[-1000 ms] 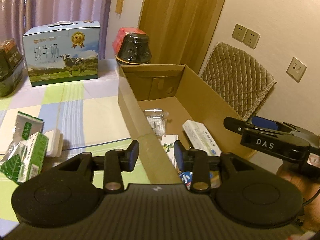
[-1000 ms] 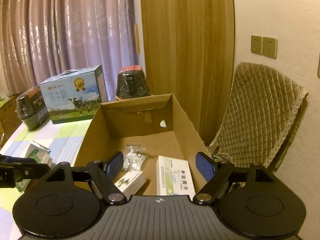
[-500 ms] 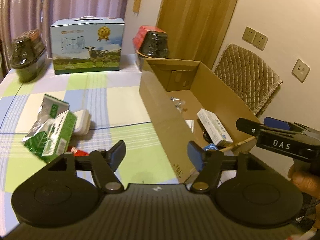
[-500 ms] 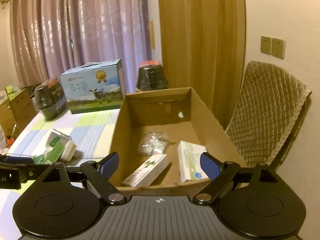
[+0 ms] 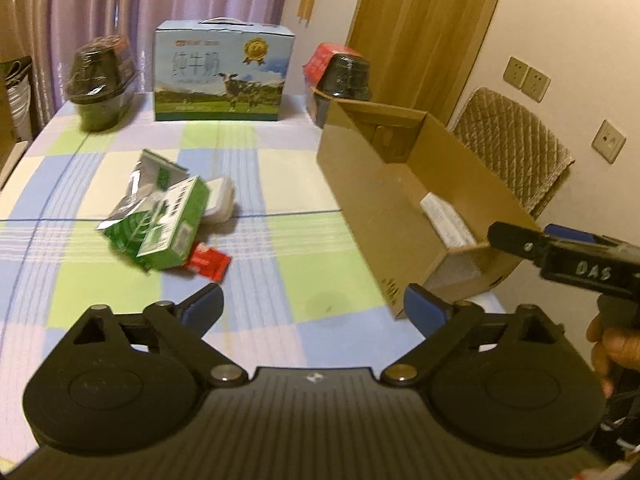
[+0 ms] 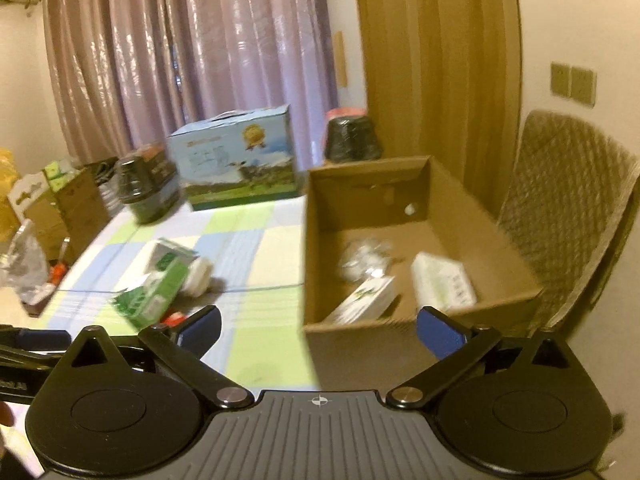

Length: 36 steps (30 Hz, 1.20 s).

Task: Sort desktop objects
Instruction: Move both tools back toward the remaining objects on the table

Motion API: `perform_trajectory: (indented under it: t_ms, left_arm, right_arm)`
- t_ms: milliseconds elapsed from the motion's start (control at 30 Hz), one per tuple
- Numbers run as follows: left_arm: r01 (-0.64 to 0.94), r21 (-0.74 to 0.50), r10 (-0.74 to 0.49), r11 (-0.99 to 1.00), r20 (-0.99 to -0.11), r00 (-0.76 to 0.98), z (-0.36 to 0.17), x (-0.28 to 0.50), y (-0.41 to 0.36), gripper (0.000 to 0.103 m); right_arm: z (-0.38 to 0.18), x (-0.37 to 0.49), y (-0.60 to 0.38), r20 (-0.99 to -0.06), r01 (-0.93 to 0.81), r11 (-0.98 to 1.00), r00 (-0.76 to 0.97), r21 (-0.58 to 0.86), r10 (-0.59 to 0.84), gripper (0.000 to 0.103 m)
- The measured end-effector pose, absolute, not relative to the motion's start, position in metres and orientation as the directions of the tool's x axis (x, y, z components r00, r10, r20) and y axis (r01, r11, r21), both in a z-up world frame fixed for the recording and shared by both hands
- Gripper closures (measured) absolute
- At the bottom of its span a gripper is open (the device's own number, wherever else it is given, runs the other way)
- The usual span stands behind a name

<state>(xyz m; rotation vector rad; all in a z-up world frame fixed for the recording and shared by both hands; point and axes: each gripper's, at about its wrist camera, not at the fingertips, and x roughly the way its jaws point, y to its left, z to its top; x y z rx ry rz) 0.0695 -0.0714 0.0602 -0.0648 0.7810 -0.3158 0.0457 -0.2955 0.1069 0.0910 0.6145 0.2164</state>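
Left wrist view shows the left gripper [image 5: 312, 304] with its jaws opening wide and nothing between them, hanging over the checked tablecloth [image 5: 256, 160]. The right gripper [image 6: 318, 326] is the same: jaws opening, nothing held. The things left to sort lie in a small heap on the cloth: a green box [image 5: 172, 224] on top of a silver and green pouch [image 5: 150, 172], a white tub [image 5: 220, 200] touching it behind, and a red packet [image 5: 208, 262] poking out in front. The cardboard box [image 5: 360, 200] they most likely go into stands to the right of the heap, with white boxes and a clear bag already inside. I think the next step is to pick one thing from the heap. The red packet is nearest and the green box is on top, so either looks like a good first pick. The left gripper should come down straight over it, with a finger on each side, and close slowly so the other things do not slide. The heap is crowded, so a finger could bump the tub or catch the pouch. The tall near wall of the cardboard box is in the way, so the thing must be lifted up over it. At the back stand a milk carton case [image 5: 224, 76] and two dark wrapped bowls [image 5: 100, 80], well apart from the heap.
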Motion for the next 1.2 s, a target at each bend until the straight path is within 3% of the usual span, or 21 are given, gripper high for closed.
perform_trajectory:
  t_ms: [133,467,1200]
  left_arm:
    - [0.213,-0.148,-0.255,0.966,-0.683,0.684,0.058,0.054,-0.048,0.001]
    - [0.119,-0.118,-0.167,0.986,-0.695,0.699,0.055,0.036,0.019,0.001]
    - [0.083,-0.156,-0.17,0.984,-0.709,0.684,0.043,0.04,0.049,0.001]
  right_arm:
    - [0.099,0.035,-0.273,-0.578,-0.21,0.963,0.771,0.169,0.269,0.002]
    - [0.075,0.019,-0.229,-0.63,-0.263,0.945,0.704,0.196,0.326,0.002]
    - [0.057,0.023,-0.201,-0.671,-0.314,0.934,0.656,0.173,0.345,0.002]
